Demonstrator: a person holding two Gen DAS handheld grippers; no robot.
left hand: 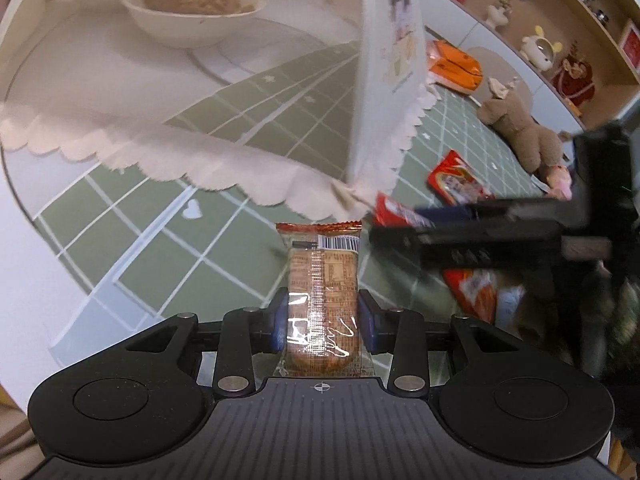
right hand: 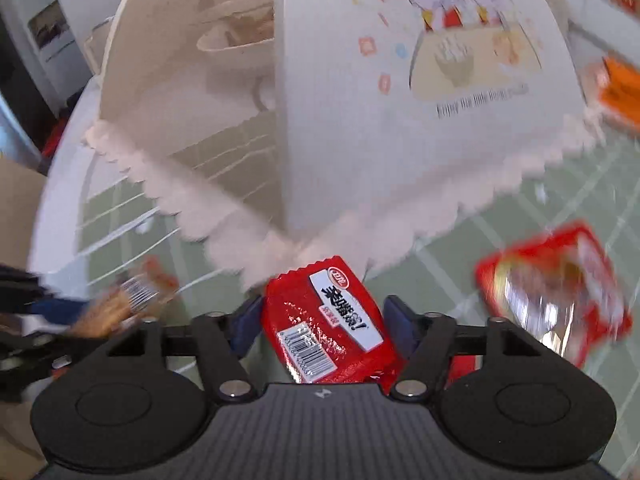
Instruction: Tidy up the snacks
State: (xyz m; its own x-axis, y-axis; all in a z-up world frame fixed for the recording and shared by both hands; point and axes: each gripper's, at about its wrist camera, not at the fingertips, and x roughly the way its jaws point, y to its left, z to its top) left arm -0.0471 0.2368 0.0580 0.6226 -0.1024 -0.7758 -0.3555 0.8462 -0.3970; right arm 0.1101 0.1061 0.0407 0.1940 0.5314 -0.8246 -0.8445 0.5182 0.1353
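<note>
My left gripper is shut on a clear-wrapped brown biscuit packet with an orange top edge, held above the green checked tablecloth. My right gripper is shut on a red snack packet with a white label and barcode. Both hover just in front of a white mesh food cover with a scalloped pink hem. The right gripper shows as a dark blur in the left wrist view with its red packet. The left gripper and biscuit packet show blurred in the right wrist view.
Under the food cover stand bowls of food. More red snack packets lie on the cloth to the right. Orange packets, a brown plush toy and a shelf of figurines are further back right.
</note>
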